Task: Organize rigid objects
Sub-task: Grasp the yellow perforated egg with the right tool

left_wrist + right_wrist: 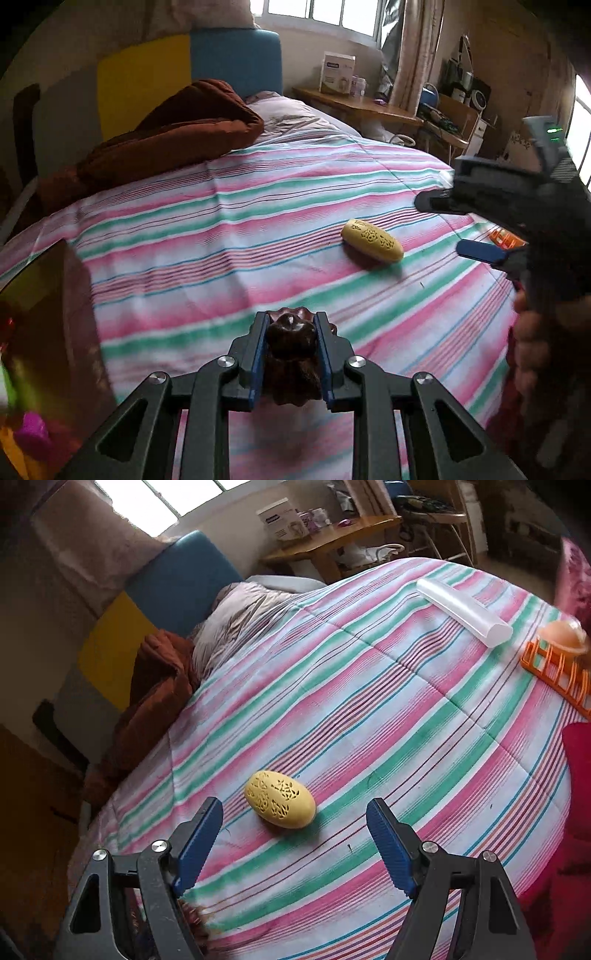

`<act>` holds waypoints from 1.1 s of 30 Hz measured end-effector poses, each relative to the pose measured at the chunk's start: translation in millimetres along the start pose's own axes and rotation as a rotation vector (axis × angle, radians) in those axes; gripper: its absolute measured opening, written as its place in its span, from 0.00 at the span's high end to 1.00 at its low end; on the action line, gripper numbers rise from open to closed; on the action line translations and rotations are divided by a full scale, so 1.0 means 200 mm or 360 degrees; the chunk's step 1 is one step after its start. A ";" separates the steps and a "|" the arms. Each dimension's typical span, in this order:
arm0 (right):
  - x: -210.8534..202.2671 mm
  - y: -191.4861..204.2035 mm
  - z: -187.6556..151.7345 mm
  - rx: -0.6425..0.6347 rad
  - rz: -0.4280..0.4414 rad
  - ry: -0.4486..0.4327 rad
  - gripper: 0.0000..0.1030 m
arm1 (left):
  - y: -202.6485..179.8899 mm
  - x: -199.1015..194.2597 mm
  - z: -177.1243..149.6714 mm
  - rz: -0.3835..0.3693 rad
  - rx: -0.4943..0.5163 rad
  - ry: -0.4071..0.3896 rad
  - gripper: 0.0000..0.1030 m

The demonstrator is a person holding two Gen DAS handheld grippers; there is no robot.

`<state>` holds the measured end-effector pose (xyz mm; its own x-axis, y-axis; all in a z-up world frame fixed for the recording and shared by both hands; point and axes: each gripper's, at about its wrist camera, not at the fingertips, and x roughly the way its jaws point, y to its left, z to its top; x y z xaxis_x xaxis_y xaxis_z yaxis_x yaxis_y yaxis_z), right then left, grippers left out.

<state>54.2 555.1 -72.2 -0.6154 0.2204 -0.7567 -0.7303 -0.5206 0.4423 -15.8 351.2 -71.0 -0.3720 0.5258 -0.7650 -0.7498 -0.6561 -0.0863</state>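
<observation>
The big bed [369,709] lay under me, with a sheet of pink, green and white stripes. A brown blanket [166,136] was bunched up by the far side, next to a blue and yellow headboard [192,62]. A wooden desk [332,541] stood past the bed with a white box on it.

On the sheet, far off to my right, lay a long clear tube [465,611]. Just past it sat an orange rack [550,672] with a round peach thing on top.

My right claw [295,834] was wide, with nothing in it. Its blue pads [388,845] were apart from everything. The yellow egg with cut-out patterns [280,799] lay on the sheet just in front of that claw, a bit toward the left pad, not touching it.

My left claw [291,332] was narrow and squeezed a small dark brown carved piece [291,336] tight between its blue pads. It was above the sheet, near my side of the bed, well apart from the egg
</observation>
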 end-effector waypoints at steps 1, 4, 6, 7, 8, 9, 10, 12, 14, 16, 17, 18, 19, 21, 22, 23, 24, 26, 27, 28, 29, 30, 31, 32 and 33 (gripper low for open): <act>0.01 0.00 0.00 -0.0013 -0.0008 0.0009 0.22 | 0.02 -0.03 -0.01 0.0002 0.0000 -0.0006 0.77; 0.04 0.04 -0.03 -0.0097 -0.0052 0.0048 0.22 | 0.03 -0.11 -0.05 0.0024 0.0008 -0.0028 0.77; 0.05 0.06 -0.05 -0.0157 -0.0084 0.0065 0.22 | 0.04 -0.18 -0.07 0.0042 0.0012 -0.0051 0.77; 0.06 0.07 -0.05 -0.0185 -0.0094 0.0070 0.22 | 0.05 -0.20 -0.07 0.0051 0.0013 -0.0059 0.77; 0.06 0.10 -0.06 -0.0233 -0.0118 0.0071 0.22 | 0.06 -0.23 -0.08 0.0063 0.0008 -0.0064 0.77; 0.07 0.11 -0.06 -0.0262 -0.0135 0.0070 0.22 | 0.07 -0.25 -0.08 0.0072 0.0000 -0.0070 0.77; 0.07 0.12 -0.07 -0.0289 -0.0149 0.0072 0.22 | 0.09 -0.29 -0.09 0.0081 -0.0014 -0.0078 0.77; 0.10 0.15 -0.08 -0.0359 -0.0177 0.0106 0.22 | 0.12 -0.35 -0.10 0.0101 -0.0039 -0.0093 0.77; 0.13 0.20 -0.08 -0.0475 -0.0202 0.0145 0.22 | 0.15 -0.40 -0.11 0.0123 -0.0048 -0.0100 0.77; 0.16 0.25 -0.08 -0.0597 -0.0242 0.0157 0.20 | 0.18 -0.45 -0.13 0.0153 -0.0055 -0.0117 0.77; 0.18 0.28 -0.07 -0.0665 -0.0250 0.0166 0.18 | 0.20 -0.47 -0.13 0.0166 -0.0061 -0.0124 0.77; 0.21 0.30 -0.05 -0.0741 -0.0248 0.0186 0.13 | 0.21 -0.48 -0.14 0.0173 -0.0068 -0.0127 0.77; 0.23 0.32 -0.04 -0.0795 -0.0251 0.0199 0.11 | 0.24 -0.50 -0.15 0.0178 -0.0085 -0.0129 0.77; 0.30 0.35 -0.02 -0.0912 -0.0272 0.0244 0.11 | 0.27 -0.53 -0.16 0.0188 -0.0117 -0.0132 0.77; 0.33 0.36 -0.01 -0.0944 -0.0280 0.0264 0.10 | 0.29 -0.54 -0.16 0.0198 -0.0132 -0.0132 0.77; 0.35 0.36 0.00 -0.0966 -0.0285 0.0284 0.10 | 0.30 -0.55 -0.17 0.0205 -0.0144 -0.0133 0.77; 0.39 0.36 0.01 -0.0984 -0.0288 0.0308 0.10 | 0.32 -0.56 -0.17 0.0210 -0.0153 -0.0133 0.77; 0.43 0.35 0.01 -0.1004 -0.0294 0.0349 0.10 | 0.34 -0.57 -0.19 0.0225 -0.0170 -0.0132 0.77; 0.46 0.35 0.01 -0.1014 -0.0301 0.0372 0.10 | 0.35 -0.58 -0.19 0.0228 -0.0174 -0.0131 0.77; 0.49 0.34 0.00 -0.1021 -0.0311 0.0395 0.10 | 0.36 -0.58 -0.20 0.0234 -0.0181 -0.0131 0.77; 0.51 0.33 -0.01 -0.1020 -0.0318 0.0411 0.10 | 0.37 -0.59 -0.21 0.0243 -0.0186 -0.0132 0.77; 0.53 0.32 -0.02 -0.1012 -0.0321 0.0432 0.19 | 0.38 -0.60 -0.21 0.0250 -0.0191 -0.0133 0.77; 0.53 0.31 -0.03 -0.0991 -0.0305 0.0450 0.27 | 0.39 -0.60 -0.22 0.0252 -0.0196 -0.0134 0.77; 0.50 0.32 -0.05 -0.0988 -0.0295 0.0406 0.37 | 0.40 -0.61 -0.23 0.0253 -0.0204 -0.0134 0.77; 0.49 0.32 -0.06 -0.0995 -0.0292 0.0401 0.58 | 0.41 -0.62 -0.23 0.0257 -0.0214 -0.0136 0.77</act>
<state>-49.5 533.1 -122.5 -0.3553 0.1915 -0.9149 -0.4617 -0.8870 -0.0064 -5.8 207.3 -13.5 -0.5307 0.4482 -0.7194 -0.5992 -0.7987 -0.0556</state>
